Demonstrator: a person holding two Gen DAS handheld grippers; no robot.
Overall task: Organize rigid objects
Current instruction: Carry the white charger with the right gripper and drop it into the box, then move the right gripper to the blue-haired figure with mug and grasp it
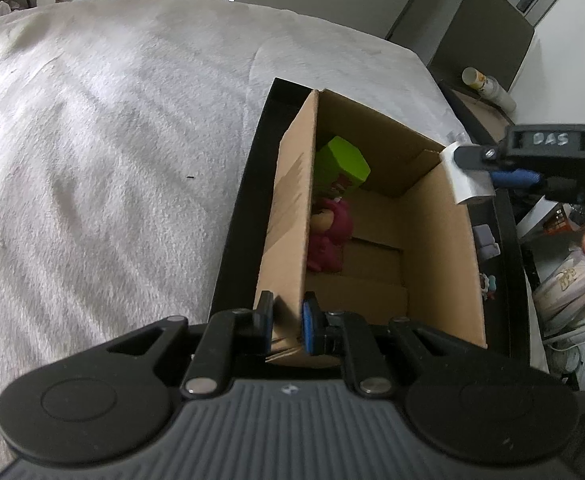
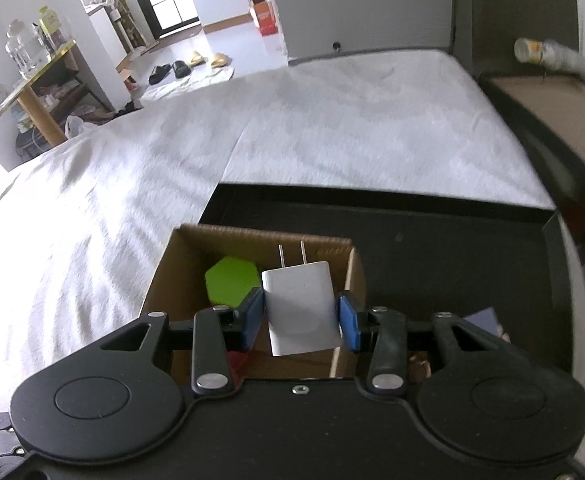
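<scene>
We are watching the white charger (image 2: 302, 308) hanging over the cardboard box (image 2: 252, 236), prongs forward, between the right tongs (image 2: 300, 320), whose pads look barely touching it. It may be slipping; tilted, it could clip the rim and land on the black tray (image 2: 452, 248). Left tongs (image 1: 286, 322), angled down, are pinching the box wall.
</scene>
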